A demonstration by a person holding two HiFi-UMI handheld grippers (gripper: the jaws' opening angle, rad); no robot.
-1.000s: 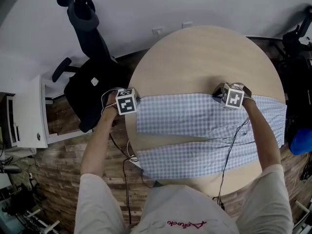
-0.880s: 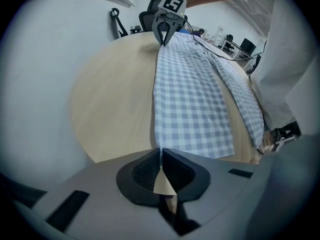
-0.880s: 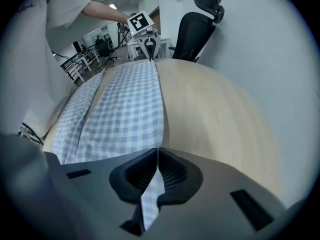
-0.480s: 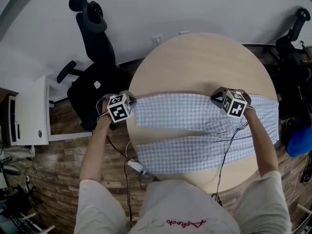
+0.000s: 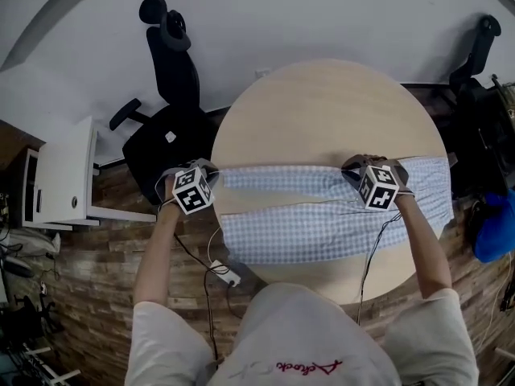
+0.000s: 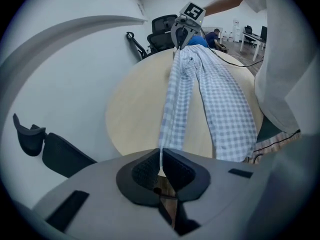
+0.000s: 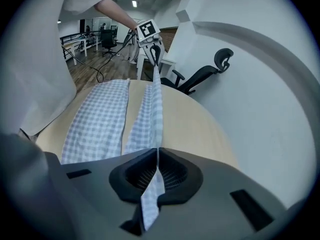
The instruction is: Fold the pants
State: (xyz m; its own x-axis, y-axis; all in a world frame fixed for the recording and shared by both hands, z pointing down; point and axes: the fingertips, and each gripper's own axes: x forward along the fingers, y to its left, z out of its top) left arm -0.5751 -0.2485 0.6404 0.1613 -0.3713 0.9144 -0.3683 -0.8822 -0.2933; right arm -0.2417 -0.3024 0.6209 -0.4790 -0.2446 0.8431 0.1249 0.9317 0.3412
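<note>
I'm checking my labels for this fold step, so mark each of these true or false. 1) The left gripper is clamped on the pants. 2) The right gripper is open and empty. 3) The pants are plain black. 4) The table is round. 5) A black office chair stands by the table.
1) True. The left gripper has its jaws closed on an edge of the pants.
2) False. The right gripper is shut on the pants too, with checked cloth pinched between its pads.
3) False. The pants are a light blue and white check.
4) True. The table is round, with a pale wood top.
5) True. The office chair stands off the table's left side in the head view.
</note>
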